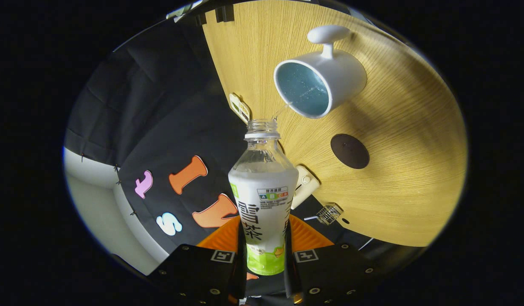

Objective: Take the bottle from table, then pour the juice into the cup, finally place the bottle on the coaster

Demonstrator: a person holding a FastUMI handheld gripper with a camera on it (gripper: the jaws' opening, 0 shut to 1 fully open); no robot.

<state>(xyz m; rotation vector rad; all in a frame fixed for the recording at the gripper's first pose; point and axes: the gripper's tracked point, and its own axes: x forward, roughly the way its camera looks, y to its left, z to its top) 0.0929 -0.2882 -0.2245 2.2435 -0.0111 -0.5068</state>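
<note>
The hand-held gripper point(264, 255) has the bottle point(263, 204) clamped between its two fingers, one pressing on each side of the lower, labelled part of the body. The whole view is rolled over: the wooden table point(406, 170) stands up like a wall beyond the fingers, so the bottle is tipped well over on its side relative to the table. Its cap is off, the clear threaded neck point(262, 126) is open, and a thin stream of liquid point(284, 108) runs from the mouth straight towards the cup point(321, 83). The neck sits just beside the cup's rim, not touching it.

The cup is a white mug with a blue inside, its handle point(328, 36) on the side away from the bottle, and it stands on the table with its opening turned towards the camera. There are splashes or bubbles on the blue inner wall. Near the cup, on bare wood, lies the dark round coaster point(350, 151), with nothing on it. A small white object point(305, 185) sits at the table's edge just behind the bottle's shoulder, and a small metal clip-like piece point(328, 213) lies close by.
</note>
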